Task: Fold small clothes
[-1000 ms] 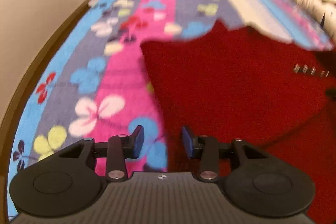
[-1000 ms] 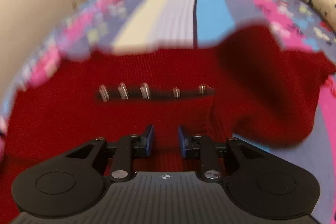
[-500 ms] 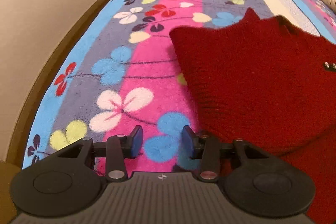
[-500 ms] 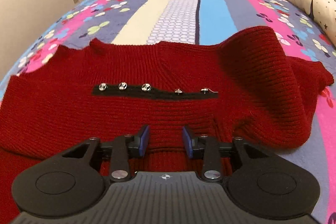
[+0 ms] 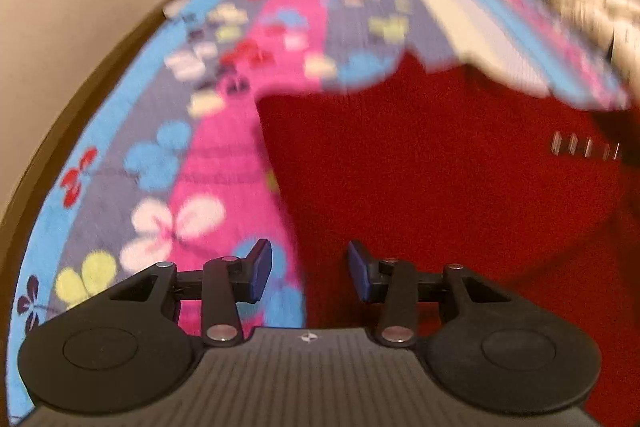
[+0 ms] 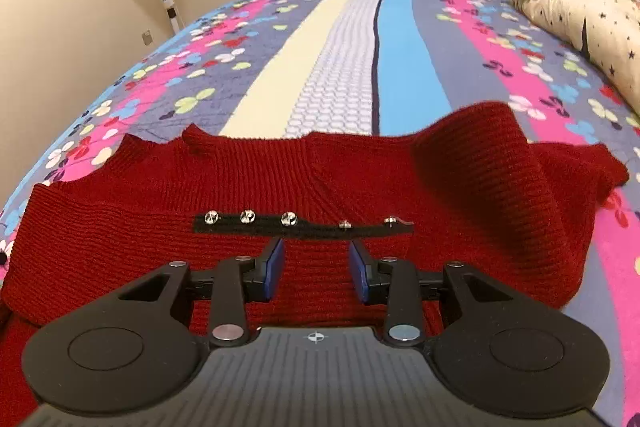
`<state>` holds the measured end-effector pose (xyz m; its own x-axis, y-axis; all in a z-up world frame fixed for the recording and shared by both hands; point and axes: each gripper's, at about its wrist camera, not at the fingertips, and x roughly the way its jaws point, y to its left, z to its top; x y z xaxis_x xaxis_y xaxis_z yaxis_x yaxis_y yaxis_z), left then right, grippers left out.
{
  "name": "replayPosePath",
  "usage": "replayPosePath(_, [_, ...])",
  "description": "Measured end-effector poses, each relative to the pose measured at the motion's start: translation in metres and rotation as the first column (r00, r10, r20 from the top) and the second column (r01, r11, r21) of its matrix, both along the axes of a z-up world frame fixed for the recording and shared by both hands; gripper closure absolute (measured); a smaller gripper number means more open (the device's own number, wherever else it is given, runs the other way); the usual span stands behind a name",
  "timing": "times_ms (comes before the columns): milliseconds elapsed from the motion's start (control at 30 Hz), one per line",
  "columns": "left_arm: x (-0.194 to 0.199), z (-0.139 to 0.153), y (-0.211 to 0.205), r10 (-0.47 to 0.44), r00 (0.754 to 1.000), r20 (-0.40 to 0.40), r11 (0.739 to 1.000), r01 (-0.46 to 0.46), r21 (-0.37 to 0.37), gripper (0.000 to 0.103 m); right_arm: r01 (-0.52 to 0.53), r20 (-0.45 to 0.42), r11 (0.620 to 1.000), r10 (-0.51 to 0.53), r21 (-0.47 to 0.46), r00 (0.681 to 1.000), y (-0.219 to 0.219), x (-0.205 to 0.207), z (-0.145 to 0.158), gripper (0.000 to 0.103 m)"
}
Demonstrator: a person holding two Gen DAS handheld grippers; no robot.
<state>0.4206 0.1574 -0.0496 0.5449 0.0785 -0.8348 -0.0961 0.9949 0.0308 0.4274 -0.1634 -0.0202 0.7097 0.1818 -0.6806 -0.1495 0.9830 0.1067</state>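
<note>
Both pairs of fingers stand apart, gripping nothing: the left gripper (image 5: 306, 273) straddles the red knit garment (image 6: 360, 183)'s left edge, having swung back onto it, probably seeking a fold grip, though this view is blurred. The right gripper (image 6: 316, 273) still hovers below the black snap strip (image 6: 304, 225). The garment lies on the flowered bedspread (image 6: 408, 67), its right sleeve bunched; a star-print quilt (image 6: 580, 3) lies well apart.

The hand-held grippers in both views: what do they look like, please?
The left hand-held gripper and the right hand-held gripper look alike: matte black linkage arms with silver pivot pins, blue finger pads, a ribbed grey body with a small crosshair mark. No cables or sleeves visible.
</note>
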Motion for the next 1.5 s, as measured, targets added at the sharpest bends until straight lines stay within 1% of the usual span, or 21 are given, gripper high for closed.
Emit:
replayPosePath(67, [-0.002,-0.001,-0.005,-0.009,1.0,0.012,0.999,0.009,0.032,0.055,0.005,0.014,1.0,-0.005,0.003,1.0,-0.001,-0.001,0.002,0.065])
replayPosePath(100, [-0.003,0.002,-0.006,-0.014,1.0,0.026,0.999,0.013,0.036,0.055,0.008,0.022,1.0,-0.009,0.007,1.0,-0.001,-0.001,0.003,0.065])
replayPosePath(233, [-0.008,0.013,-0.009,-0.026,0.995,0.096,1.0,0.027,-0.01,0.053,0.035,0.049,0.999,-0.036,0.034,0.998,-0.006,-0.002,0.008,0.065])
replayPosePath(433, [-0.008,0.011,-0.025,-0.077,0.993,0.091,0.997,0.078,-0.005,0.051,0.056,0.089,0.998,-0.059,0.038,0.994,-0.007,-0.004,0.013,0.066])
replayPosePath(467, [-0.008,0.011,-0.027,-0.079,0.992,0.096,0.997,0.08,-0.008,0.05,0.056,0.096,0.998,-0.06,0.041,0.994,-0.008,-0.004,0.014,0.066])
replayPosePath(567, [-0.011,0.016,-0.037,-0.069,0.988,0.139,0.997,0.073,-0.02,0.034,0.059,0.116,0.997,-0.065,0.053,0.991,-0.01,-0.005,0.017,0.066])
replayPosePath(600, [-0.013,0.018,-0.04,-0.069,0.985,0.156,0.997,0.073,-0.02,0.029,0.062,0.123,0.996,-0.069,0.06,0.99,-0.01,-0.006,0.017,0.066])
replayPosePath(633, [-0.016,0.021,-0.045,-0.069,0.981,0.181,0.997,0.073,-0.016,0.028,0.067,0.131,0.995,-0.076,0.069,0.989,-0.012,-0.006,0.018,0.066])
replayPosePath(733, [-0.024,0.029,-0.058,-0.072,0.964,0.255,0.997,0.074,0.002,0.025,0.086,0.154,0.991,-0.101,0.102,0.983,-0.017,-0.007,0.022,0.065])
replayPosePath(800, [-0.03,0.034,-0.065,-0.054,0.947,0.316,0.999,0.051,0.017,0.024,0.093,0.174,0.987,-0.115,0.134,0.978,-0.022,-0.008,0.026,0.065])
replayPosePath(867, [-0.034,0.037,-0.072,-0.049,0.935,0.352,0.999,0.038,0.038,0.023,0.101,0.193,0.985,-0.127,0.14,0.973,-0.026,-0.009,0.03,0.063])
replayPosePath(933, [-0.035,0.039,-0.074,-0.056,0.932,0.357,0.998,0.047,0.033,0.018,0.103,0.213,0.984,-0.133,0.146,0.968,-0.03,-0.01,0.034,0.062])
replayPosePath(1033, [-0.033,0.038,-0.072,-0.019,0.936,0.352,0.999,0.006,0.037,0.018,0.133,0.229,0.978,-0.168,0.16,0.959,-0.039,-0.009,0.038,0.062])
replayPosePath(1133, [-0.03,0.039,-0.064,0.001,0.944,0.329,1.0,0.0,-0.004,0.018,0.175,0.221,0.966,-0.216,0.189,0.951,-0.053,-0.007,0.039,0.062])
replayPosePath(1267, [-0.027,0.038,-0.057,0.029,0.95,0.312,1.0,-0.024,-0.019,0.018,0.223,0.216,0.953,-0.266,0.205,0.939,-0.07,-0.004,0.039,0.062])
replayPosePath(1367, [-0.026,0.038,-0.054,0.038,0.95,0.311,0.999,-0.032,-0.022,0.018,0.267,0.2,0.936,-0.314,0.231,0.928,-0.083,-0.002,0.038,0.062])
replayPosePath(1500, [-0.025,0.036,-0.053,0.034,0.954,0.297,0.999,-0.032,-0.011,0.018,0.322,0.152,0.906,-0.372,0.275,0.916,-0.099,0.002,0.033,0.062])
